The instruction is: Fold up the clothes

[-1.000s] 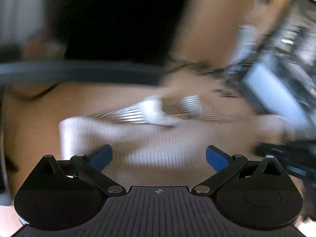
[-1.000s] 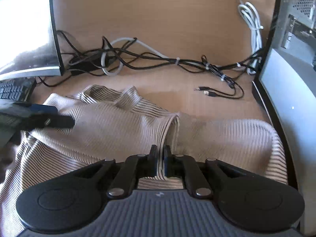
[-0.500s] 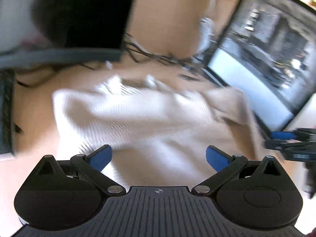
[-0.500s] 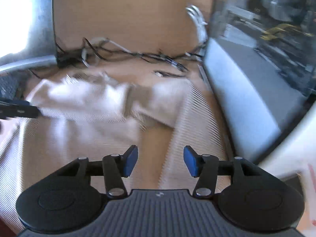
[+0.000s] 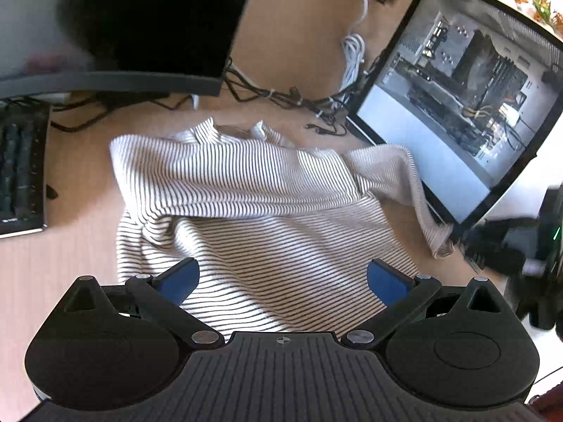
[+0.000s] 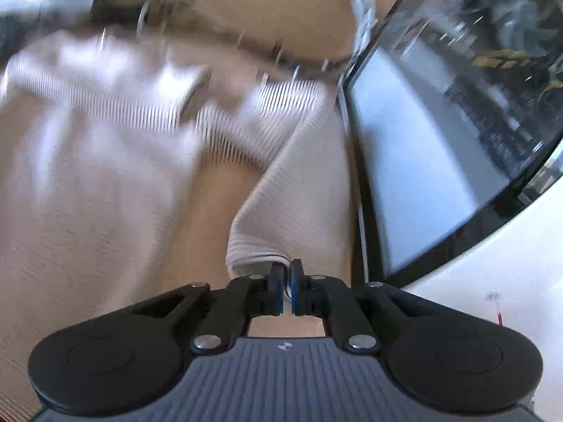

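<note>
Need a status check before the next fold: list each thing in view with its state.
striped sweater: partly folded, one sleeve laid across the body
right sleeve cuff: pinched in the right gripper
right gripper: shut on the cuff
left gripper: open, empty, above the hem
monitor: screen dark

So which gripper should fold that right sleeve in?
Right. The right gripper is already shut on the sleeve cuff; the left gripper hangs open above the sweater body.

- The sweater (image 5: 267, 211) is showing soft ribbed knit cloth.
- The desk (image 5: 81, 218) is looking like smooth matt wood.
- The computer case (image 5: 454, 105) panel is gleaming glossy.
</note>
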`<state>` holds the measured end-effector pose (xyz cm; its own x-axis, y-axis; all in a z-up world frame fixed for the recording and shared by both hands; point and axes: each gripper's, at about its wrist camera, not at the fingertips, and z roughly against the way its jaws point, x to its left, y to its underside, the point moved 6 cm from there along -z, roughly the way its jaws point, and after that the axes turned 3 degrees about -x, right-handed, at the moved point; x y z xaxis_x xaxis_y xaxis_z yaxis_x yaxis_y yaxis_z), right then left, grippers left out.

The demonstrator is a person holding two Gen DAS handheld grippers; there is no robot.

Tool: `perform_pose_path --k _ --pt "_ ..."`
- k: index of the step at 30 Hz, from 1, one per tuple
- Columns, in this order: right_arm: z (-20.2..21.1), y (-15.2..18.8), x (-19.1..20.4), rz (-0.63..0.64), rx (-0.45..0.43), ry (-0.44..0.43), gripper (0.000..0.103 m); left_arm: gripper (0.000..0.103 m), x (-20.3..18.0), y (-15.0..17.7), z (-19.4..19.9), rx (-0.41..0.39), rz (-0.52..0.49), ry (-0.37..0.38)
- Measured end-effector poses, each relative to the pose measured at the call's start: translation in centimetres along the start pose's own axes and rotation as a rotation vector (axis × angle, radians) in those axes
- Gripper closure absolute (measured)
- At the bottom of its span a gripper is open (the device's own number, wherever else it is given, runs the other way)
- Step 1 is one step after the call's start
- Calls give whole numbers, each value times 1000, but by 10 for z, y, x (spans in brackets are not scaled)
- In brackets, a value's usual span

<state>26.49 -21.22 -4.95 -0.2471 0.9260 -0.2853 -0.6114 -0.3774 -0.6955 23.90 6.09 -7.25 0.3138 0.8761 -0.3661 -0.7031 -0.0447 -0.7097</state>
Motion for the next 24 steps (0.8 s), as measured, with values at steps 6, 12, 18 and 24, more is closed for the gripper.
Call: perform_pose_path --k 6,12,18,24 --pt "51 -99 -8 -169 -250 -143 100 0 -12 -8 7 -23 -7 31" --pt "62 -174 43 -168 -359 -366 100 0 -11 -3 14 -25 26 5" --pt "51 -217 129 -44 -389 -544 100 0 8 5 42 -52 90 -80" --pt "33 -235 191 67 -399 -607 103 0 39 15 63 -69 213 -169"
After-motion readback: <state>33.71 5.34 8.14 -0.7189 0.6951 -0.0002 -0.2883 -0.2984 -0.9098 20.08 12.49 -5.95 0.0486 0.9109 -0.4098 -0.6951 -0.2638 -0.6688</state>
